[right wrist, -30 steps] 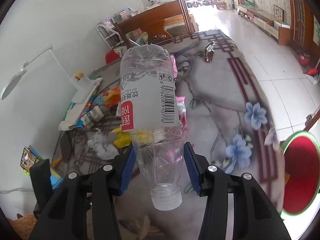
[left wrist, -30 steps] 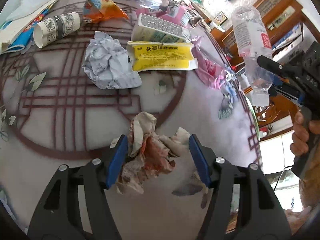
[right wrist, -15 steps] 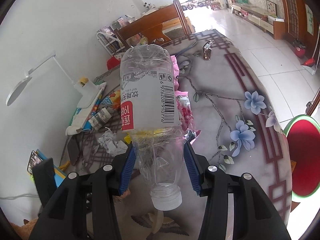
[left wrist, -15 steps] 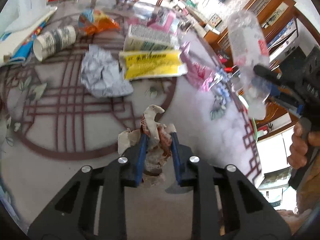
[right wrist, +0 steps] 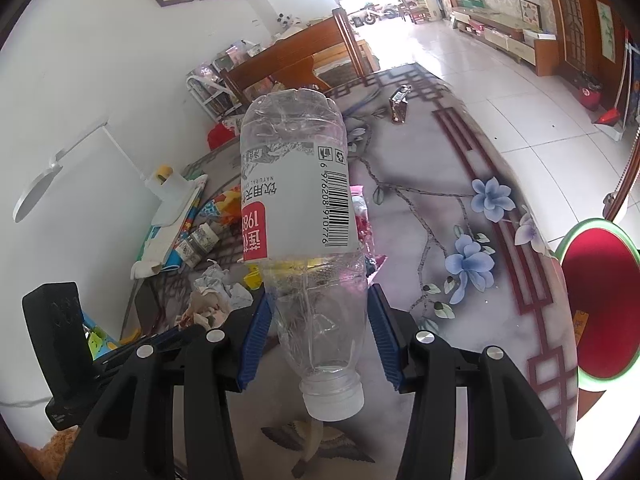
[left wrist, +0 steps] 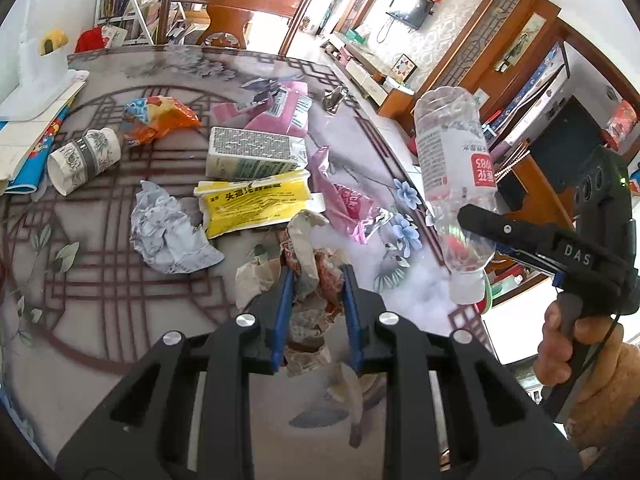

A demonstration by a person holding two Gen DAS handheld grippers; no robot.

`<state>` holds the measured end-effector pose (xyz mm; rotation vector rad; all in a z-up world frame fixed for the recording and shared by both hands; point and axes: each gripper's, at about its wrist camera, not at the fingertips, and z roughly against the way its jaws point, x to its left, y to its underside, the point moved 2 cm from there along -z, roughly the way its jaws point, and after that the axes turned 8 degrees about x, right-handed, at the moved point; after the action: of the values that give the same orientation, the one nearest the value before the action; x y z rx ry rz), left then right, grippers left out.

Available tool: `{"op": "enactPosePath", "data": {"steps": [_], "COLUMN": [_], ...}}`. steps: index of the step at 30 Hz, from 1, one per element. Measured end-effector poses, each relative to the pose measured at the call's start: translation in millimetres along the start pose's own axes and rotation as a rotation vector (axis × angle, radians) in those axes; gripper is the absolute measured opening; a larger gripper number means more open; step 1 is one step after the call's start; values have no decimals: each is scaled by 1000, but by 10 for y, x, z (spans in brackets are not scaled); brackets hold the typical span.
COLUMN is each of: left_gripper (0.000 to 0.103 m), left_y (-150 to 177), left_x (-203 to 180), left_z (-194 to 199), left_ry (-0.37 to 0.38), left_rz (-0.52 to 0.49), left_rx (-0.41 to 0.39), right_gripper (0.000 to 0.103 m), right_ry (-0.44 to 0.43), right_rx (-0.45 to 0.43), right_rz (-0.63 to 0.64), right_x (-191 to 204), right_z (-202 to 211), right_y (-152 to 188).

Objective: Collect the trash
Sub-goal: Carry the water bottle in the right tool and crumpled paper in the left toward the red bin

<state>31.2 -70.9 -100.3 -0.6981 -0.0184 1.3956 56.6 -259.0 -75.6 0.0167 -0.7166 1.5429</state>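
My left gripper (left wrist: 316, 280) is shut on a crumpled stained paper wad (left wrist: 310, 260) and holds it just above the patterned table (left wrist: 80, 280). My right gripper (right wrist: 320, 316) is shut on a clear plastic bottle (right wrist: 296, 208), held upside down with its white cap toward the camera; the bottle also shows at the right of the left wrist view (left wrist: 452, 168). The paper wad appears small at the left in the right wrist view (right wrist: 206, 306).
On the table lie a grey paper ball (left wrist: 168, 232), a yellow packet (left wrist: 252, 204), a carton (left wrist: 252, 154), pink wrappers (left wrist: 280, 108), an orange wrapper (left wrist: 160, 118) and a paper cup (left wrist: 84, 160). A red-lined bin (right wrist: 600, 304) stands beside the table.
My left gripper has closed on the paper wad and lifted it off the table. The right gripper keeps the bottle and has risen a little.
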Motion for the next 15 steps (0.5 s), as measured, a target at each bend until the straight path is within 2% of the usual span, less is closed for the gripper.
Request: {"op": "enactPosePath", "data": {"steps": [15], "left_gripper": [24], "left_y": [21], "left_x": [-5], "left_z": [-5], "left_ry": [5], "left_rz": [12], "left_rx": [7], "right_gripper": [46], "right_ry": [-11], "right_rx": [19], "right_rz": [-4], "right_x": [-10], "right_z": [-47], "right_y": [-8]}}
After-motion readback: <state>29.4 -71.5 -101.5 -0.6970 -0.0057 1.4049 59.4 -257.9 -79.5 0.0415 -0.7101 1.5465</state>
